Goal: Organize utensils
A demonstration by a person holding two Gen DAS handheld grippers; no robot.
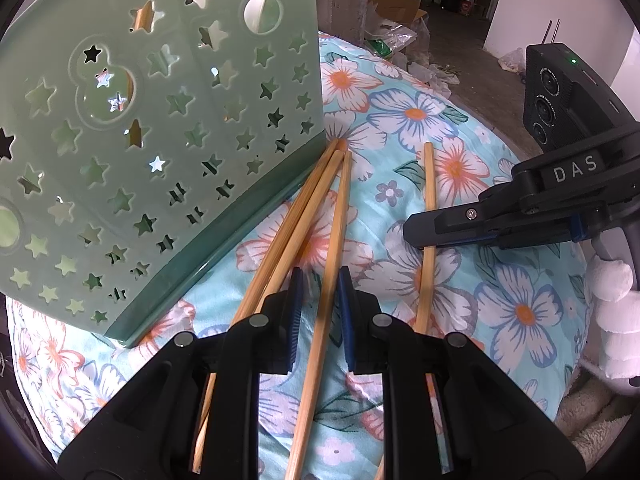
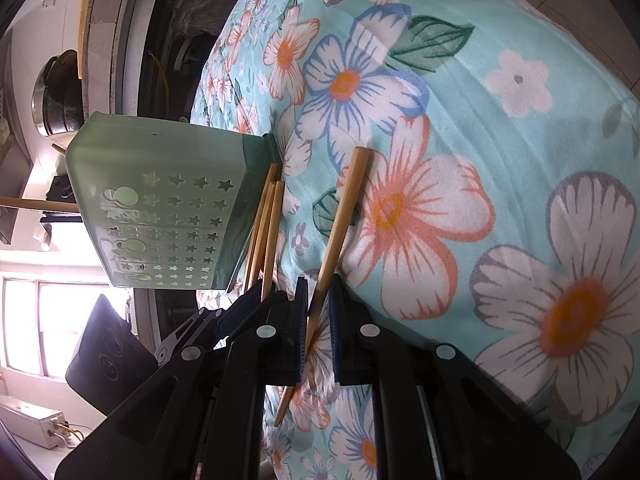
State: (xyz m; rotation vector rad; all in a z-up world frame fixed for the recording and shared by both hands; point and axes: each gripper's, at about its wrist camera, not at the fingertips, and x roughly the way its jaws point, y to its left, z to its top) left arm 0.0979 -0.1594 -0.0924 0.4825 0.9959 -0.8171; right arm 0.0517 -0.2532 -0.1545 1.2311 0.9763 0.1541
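Left gripper (image 1: 318,312), seen from its own wrist camera, has its jaws narrowed around one chopstick (image 1: 320,320) that runs between the blue pads from 6 o'clock up toward 12; small gaps show at both pads, so I cannot tell whether it is pinched or only straddled. Two more chopsticks (image 1: 288,236) lie touching each other just to the left, their far ends against the foot of the green holder (image 1: 160,152). The holder stands tilted at 10 o'clock on the flowered cloth (image 1: 500,280). Through its star-shaped holes some pale wood shows, so at least one stick seems to be inside already. A fourth chopstick (image 1: 429,184) lies apart at 2 o'clock, with the right gripper (image 1: 424,236) coming in from 3 o'clock, its tips closed over that stick.

From the right wrist view, the right gripper (image 2: 318,320) has its jaws pressed together on the lone chopstick (image 2: 344,216), which passes between the pads and points toward 12 o'clock. The holder (image 2: 160,200) lies at 9 o'clock, and a stick (image 2: 36,204) pokes out of its far end, so it holds something. Three chopsticks (image 2: 266,224) rest beside its base.

By my reckoning the job is partly done: four sticks lie outside the holder.
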